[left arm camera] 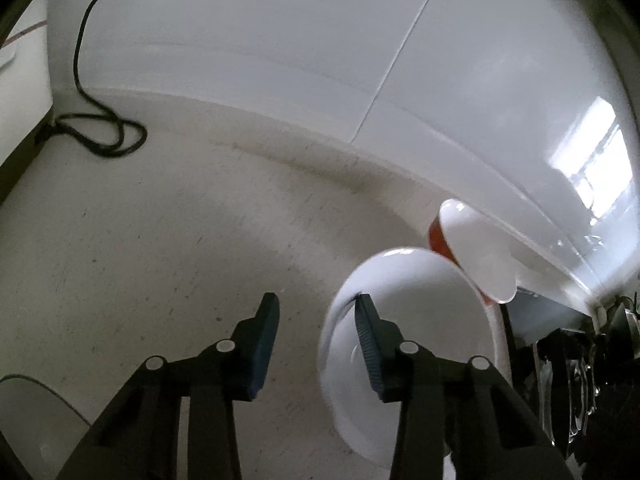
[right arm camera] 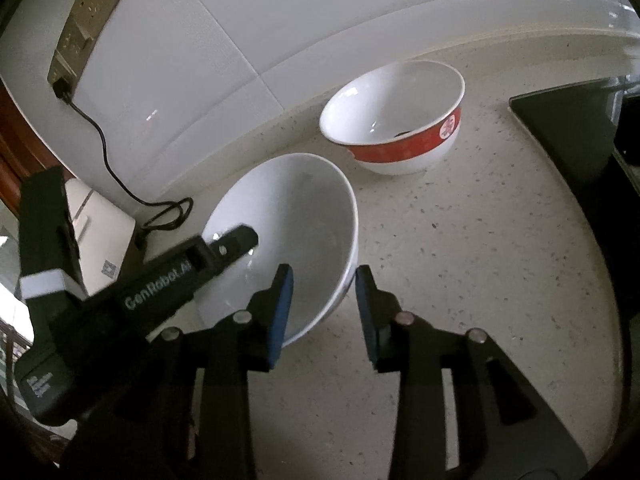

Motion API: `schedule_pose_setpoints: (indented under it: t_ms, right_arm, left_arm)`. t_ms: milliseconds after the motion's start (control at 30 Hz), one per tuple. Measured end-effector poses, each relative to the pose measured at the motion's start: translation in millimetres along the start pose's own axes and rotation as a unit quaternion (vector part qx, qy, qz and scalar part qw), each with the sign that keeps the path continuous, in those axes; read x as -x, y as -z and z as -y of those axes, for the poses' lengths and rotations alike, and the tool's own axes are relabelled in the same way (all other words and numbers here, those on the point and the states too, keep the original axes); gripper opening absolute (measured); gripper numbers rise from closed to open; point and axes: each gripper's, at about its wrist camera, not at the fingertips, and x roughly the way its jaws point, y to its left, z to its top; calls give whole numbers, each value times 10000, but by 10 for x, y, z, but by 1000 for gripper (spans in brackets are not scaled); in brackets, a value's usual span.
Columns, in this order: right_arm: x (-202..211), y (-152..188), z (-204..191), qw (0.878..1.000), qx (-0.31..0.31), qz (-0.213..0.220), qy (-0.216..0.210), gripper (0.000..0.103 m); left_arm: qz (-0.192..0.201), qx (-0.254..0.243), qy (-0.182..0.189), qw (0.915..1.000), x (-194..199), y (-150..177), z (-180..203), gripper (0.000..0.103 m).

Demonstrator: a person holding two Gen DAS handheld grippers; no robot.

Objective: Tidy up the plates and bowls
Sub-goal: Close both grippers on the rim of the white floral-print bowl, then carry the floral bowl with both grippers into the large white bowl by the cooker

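A plain white bowl (right arm camera: pixel 288 216) stands on the speckled counter. My right gripper (right arm camera: pixel 322 300) is open, with its jaws on either side of the bowl's near right rim, not closed on it. My left gripper (left arm camera: pixel 316 328) is open; its right finger (left arm camera: pixel 370 344) lies over the white bowl (left arm camera: pixel 420 300), and in the right wrist view its body (right arm camera: pixel 168 280) reaches over the bowl's left rim. A second white bowl with a red band (right arm camera: pixel 400 120) stands farther back near the wall; it also shows in the left wrist view (left arm camera: pixel 472 252).
A white tiled wall (right arm camera: pixel 280 20) runs behind the counter. A wall socket (right arm camera: pixel 86 20) has a black cable (right arm camera: pixel 120 180) running down to the counter. A white box (right arm camera: pixel 100 232) stands at the left. A dark stove top (right arm camera: pixel 568 128) lies at the right.
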Motion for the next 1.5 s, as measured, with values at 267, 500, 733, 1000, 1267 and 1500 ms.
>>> schedule_pose_setpoints:
  t_ms: [267,500,733,1000,1267,1500]
  right_arm:
    - [79,-7,25,9997,94,163,138,24]
    - [80,-29,152,9998,-151,123,-40,22]
    - [232,-15,191,9989,-195,262,-342,22]
    - [489,-21,93,9969,-49,533,-583,21]
    - [654,-8,-76,9929,129,747,-916,21]
    - [726,103,-364,9871,471,814,-1293,21]
  left_arm:
    - [97,-149,300,9994,-46,48,95,22]
    - [127,-195,312,9992,-2,75,109,19]
    - [460,-281,222,9983,300,87,147,19]
    - [580,-280,43,9979,542,101,192,19]
    - [1099,-394,-194,9930,900,210,191,19]
    - [1468,-80,-314,9886,1264,366,-81,19]
